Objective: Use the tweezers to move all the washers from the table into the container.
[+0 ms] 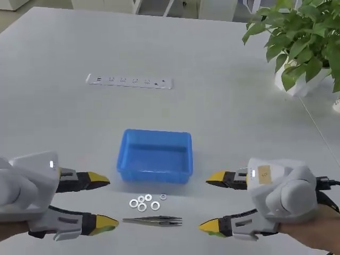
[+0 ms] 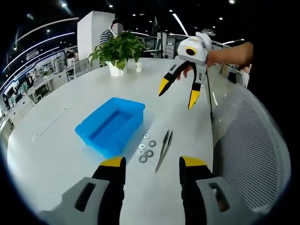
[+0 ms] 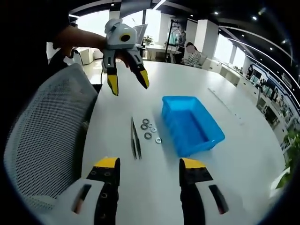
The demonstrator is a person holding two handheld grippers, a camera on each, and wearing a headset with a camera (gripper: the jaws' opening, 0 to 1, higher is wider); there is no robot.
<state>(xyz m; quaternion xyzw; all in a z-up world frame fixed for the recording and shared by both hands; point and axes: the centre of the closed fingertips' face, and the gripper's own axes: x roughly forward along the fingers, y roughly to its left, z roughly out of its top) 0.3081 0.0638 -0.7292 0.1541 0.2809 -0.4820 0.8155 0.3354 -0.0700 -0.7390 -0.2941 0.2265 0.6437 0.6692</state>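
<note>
In head view, find the tweezers [image 1: 152, 220] lying flat on the grey table [image 1: 239, 122], touched by neither gripper. Cannot tell there whether spread or pressed together. In left gripper view, see the two legs a little apart at the far end, pinching nothing.

Just at 12 o'clock from the tweezers, see a small cluster of washers [image 1: 144, 202], close to them but not touching, all flat on the table. Further on at 12 o'clock from the washers, find the blue container [image 1: 154, 175], near them, open side up.

Held above the table at 9 o'clock from the tweezers, the left gripper [image 1: 113, 201], jaws spread wide, gripping nothing. Same at 3 o'clock for the right gripper [image 1: 203, 204]: jaws wide apart, nothing between. Both with yellow tips turned inward, toward the tweezers and washers.

Well apart at 11 o'clock from the container, a white power strip [image 1: 129, 81] flat on the table. At 2 o'clock, near the table edge, a green plant [image 1: 303, 37] in a white pot. In left gripper view, a white mesh chair [image 2: 253, 140] just beside the table.
</note>
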